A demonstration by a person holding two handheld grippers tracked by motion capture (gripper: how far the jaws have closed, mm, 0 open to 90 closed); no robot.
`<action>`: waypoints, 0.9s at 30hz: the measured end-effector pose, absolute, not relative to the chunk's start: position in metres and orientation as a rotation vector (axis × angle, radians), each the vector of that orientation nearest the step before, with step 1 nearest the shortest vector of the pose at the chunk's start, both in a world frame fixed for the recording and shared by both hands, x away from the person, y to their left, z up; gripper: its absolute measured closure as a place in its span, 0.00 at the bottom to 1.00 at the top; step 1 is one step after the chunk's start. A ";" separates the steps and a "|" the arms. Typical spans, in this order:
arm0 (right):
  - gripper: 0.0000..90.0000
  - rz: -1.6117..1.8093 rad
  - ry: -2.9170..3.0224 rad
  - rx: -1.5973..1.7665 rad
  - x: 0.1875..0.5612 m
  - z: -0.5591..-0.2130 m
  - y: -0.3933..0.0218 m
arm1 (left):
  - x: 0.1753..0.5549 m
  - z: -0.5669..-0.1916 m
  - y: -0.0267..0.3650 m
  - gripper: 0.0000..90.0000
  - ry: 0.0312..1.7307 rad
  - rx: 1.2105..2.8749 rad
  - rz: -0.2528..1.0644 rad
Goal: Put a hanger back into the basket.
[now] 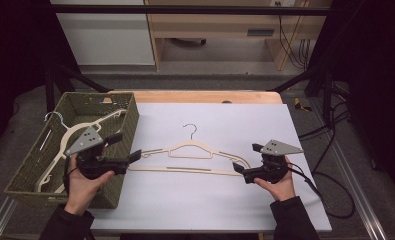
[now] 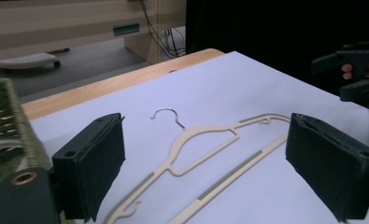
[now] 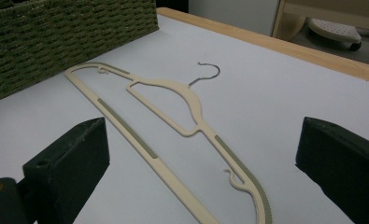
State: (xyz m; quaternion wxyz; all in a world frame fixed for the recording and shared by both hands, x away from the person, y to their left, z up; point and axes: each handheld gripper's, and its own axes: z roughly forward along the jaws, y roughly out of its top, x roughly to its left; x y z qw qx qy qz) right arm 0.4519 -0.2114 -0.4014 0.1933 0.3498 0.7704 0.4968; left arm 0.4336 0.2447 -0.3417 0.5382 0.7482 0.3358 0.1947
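a pale lilac sheet (image 1: 210, 200) covers the desk, with a strip of bare wood (image 1: 205, 96) left along the far edge. beyond it lies grey floor, a light wooden cabinet (image 1: 225, 22) and dark curtains at both sides.

a cream hanger (image 1: 195, 157) with a metal hook lies flat near the middle of the desk, hook toward the far edge. at the left edge stands a woven green basket (image 1: 127, 122), and the high view shows a second cream hanger (image 1: 67, 137) inside it, which the gripper views do not. the left gripper view adds a white wheeled base (image 2: 25, 59) on the floor past the far edge.

the left gripper (image 1: 127, 150), held in the left hand (image 1: 82, 187), sits at the basket's near right corner with its jaws wide apart and nothing between them, just beside the hanger's left tip. the right gripper (image 1: 245, 162), in the right hand (image 1: 280, 187), sits at the hanger's right tip, jaws equally spread and empty. cables (image 1: 325, 190) trail off the desk's right edge.
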 end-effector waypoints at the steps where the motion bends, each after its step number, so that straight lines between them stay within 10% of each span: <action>1: 0.04 1.392 2.162 0.986 0.452 -0.402 -0.211 | 0.433 -0.345 0.241 0.13 0.789 1.784 0.453; 27: 0.16 1.214 2.329 1.024 0.524 -0.445 -0.174 | 0.432 -0.395 0.207 0.13 0.781 1.886 0.362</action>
